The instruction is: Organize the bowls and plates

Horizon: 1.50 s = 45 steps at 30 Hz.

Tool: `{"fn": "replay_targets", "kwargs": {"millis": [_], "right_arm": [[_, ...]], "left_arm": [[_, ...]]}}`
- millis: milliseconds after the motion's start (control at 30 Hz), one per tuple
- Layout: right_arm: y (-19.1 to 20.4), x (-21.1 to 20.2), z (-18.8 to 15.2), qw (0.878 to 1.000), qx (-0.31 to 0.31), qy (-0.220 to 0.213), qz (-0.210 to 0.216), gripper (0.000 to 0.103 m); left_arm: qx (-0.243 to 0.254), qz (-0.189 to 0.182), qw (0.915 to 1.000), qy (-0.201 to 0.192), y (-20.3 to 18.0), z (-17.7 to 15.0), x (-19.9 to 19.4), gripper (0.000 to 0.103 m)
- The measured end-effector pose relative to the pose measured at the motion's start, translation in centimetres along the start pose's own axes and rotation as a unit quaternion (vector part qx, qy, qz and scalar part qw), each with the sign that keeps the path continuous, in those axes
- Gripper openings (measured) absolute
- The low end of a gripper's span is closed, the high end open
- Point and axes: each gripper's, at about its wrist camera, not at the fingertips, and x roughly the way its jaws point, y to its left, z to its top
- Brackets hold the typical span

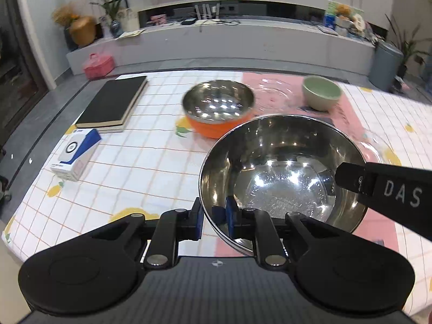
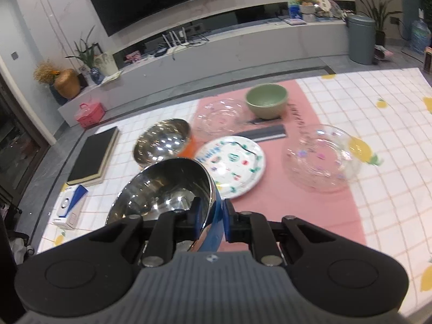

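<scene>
- Right now my left gripper (image 1: 214, 220) and right gripper (image 2: 211, 220) each pinch the steel bowl (image 1: 282, 172) by opposite rims;
- it hangs tilted above the table (image 1: 140, 162), near the orange bowl (image 1: 219, 108).

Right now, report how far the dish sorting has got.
Done: nothing looks stacked yet. In hand: both the left gripper and right gripper clamp the blue-sided steel bowl. Left: orange-sided steel bowl, green ceramic bowl, printed paper plate, two clear glass plates.
</scene>
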Motion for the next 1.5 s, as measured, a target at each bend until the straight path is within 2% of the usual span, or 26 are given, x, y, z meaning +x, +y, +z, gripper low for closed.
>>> {"fn": "replay_targets", "kwargs": {"millis": [233,467,600,700,800,867,900,933,967,1000,1033,1067,1200,1433,1500], "right_arm": [[-3.0,0.7,-2.6,0.999,0.008,0.022,-0.034,0.013],[-5.3,3.0,-4.4,0.995,0.032,0.072,-0.053,0.013],[-5.4,2.7,-4.5,0.995,0.016,0.064,-0.079,0.013],[-5.6,2.7,-4.6,0.994,0.013,0.061,-0.086,0.013],[-5.7,3.3,-4.7,0.994,-0.001,0.059,-0.093,0.013],[-5.9,3.5,-4.7,0.993,0.005,0.066,-0.095,0.018],[-6.0,3.5,-4.7,0.994,0.009,0.064,-0.093,0.018],[-6.0,3.4,-4.6,0.994,0.010,0.062,-0.090,0.030],[-5.9,3.3,-4.5,0.994,0.008,0.059,-0.090,0.050],[-5.7,3.1,-4.4,0.995,0.003,0.050,-0.090,0.058],[-5.5,2.8,-4.3,0.995,-0.003,0.039,-0.093,0.068],[-5.3,2.6,-4.2,0.995,-0.009,0.030,-0.096,0.075],[-4.5,2.2,-3.7,0.995,-0.037,0.006,-0.092,0.087],[-3.4,1.6,-3.0,0.995,-0.052,-0.016,-0.083,0.097],[-3.2,1.4,-2.9,0.995,-0.053,-0.020,-0.082,0.098]], "left_arm": [[0.037,-0.023,0.9987,0.026,-2.8,-2.7,1.5,0.019],[0.063,-0.026,0.9967,0.043,-4.4,-4.4,2.8,0.020],[0.094,-0.031,0.9945,0.035,-5.9,-5.3,2.5,0.022],[0.108,-0.030,0.9926,0.048,-6.7,-6.0,3.1,0.023],[0.114,-0.034,0.9920,0.042,-6.9,-6.0,3.0,0.025],[0.113,-0.032,0.9922,0.042,-6.9,-5.9,3.1,0.028],[0.114,-0.028,0.9922,0.041,-6.9,-5.9,3.1,0.036],[0.116,-0.023,0.9921,0.040,-7.0,-5.8,3.1,0.052],[0.120,-0.018,0.9919,0.037,-7.1,-5.8,3.1,0.060],[0.122,-0.013,0.9919,0.033,-7.2,-5.8,3.0,0.070],[0.123,-0.009,0.9920,0.027,-7.2,-5.7,2.9,0.072],[0.121,-0.007,0.9923,0.024,-7.1,-5.6,2.8,0.073],[0.110,-0.003,0.9938,0.015,-6.6,-5.3,2.5,0.084],[0.103,0.015,0.9945,-0.013,-5.9,-4.4,1.9,0.087],[0.105,0.008,0.9944,-0.013,-5.5,-4.1,1.7,0.087]]}}
